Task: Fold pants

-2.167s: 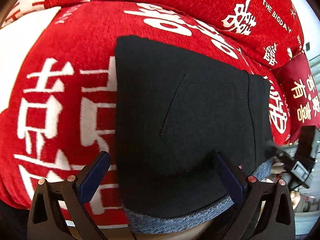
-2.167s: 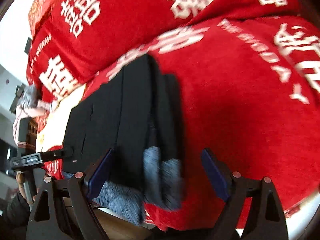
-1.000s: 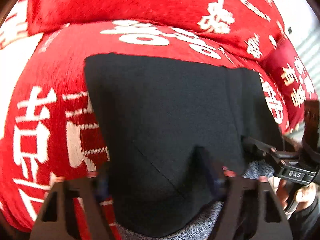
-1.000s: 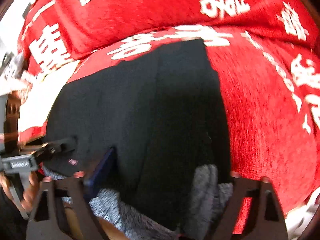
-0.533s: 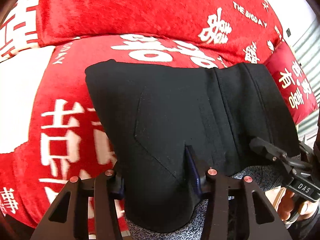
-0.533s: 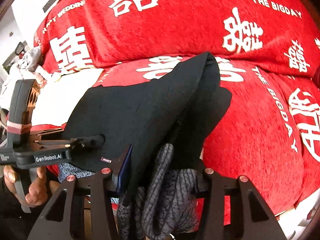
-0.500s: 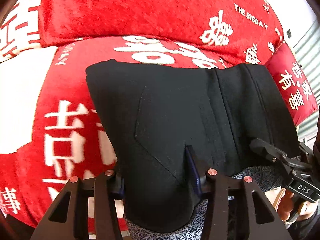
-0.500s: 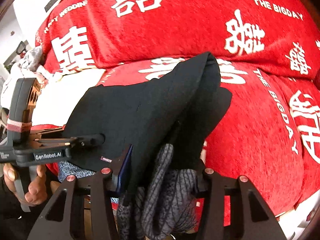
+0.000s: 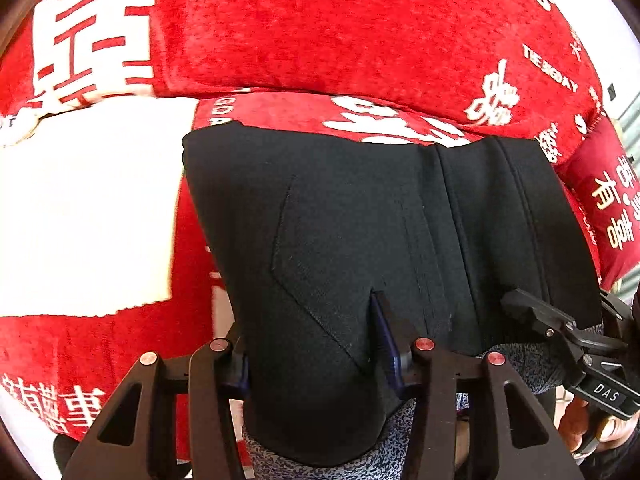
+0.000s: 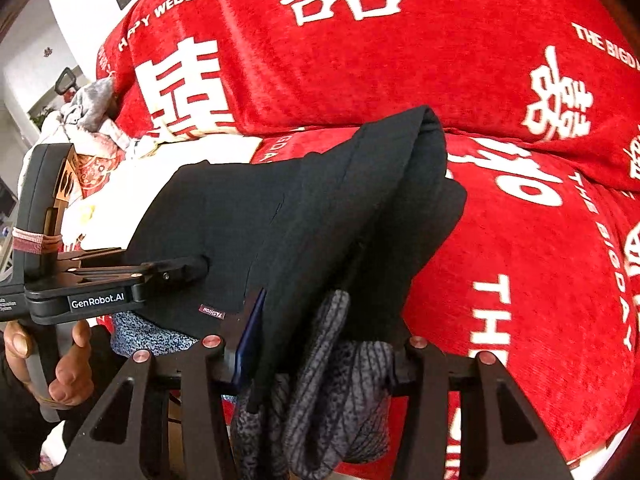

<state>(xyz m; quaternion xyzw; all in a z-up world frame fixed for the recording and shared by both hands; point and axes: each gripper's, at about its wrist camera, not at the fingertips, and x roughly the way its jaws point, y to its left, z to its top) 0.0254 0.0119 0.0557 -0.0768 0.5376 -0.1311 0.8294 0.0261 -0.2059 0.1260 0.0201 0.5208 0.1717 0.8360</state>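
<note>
The folded black pants (image 9: pixel 360 248) with a grey knit waistband (image 9: pixel 328 464) hang lifted over the red sofa seat. My left gripper (image 9: pixel 316 344) is shut on the near left part of the folded stack. My right gripper (image 10: pixel 320 344) is shut on the near right part, with the grey waistband (image 10: pixel 332 392) bunched between its jaws. In the right wrist view the pants (image 10: pixel 320 216) rise to a folded far corner. Each gripper shows in the other's view: the left one (image 10: pixel 176 270) and the right one (image 9: pixel 532 312).
A red sofa cover (image 9: pixel 360 32) with white characters spreads over seat and backrest (image 10: pixel 400 60). A white patch (image 9: pixel 80 216) lies to the left. A heap of grey and white cloth (image 10: pixel 88 116) sits at the sofa's left end.
Both grippers went from open beside the flat pants to shut on their near edge. The folded pants have since been lifted and carried toward the left of the seat.
</note>
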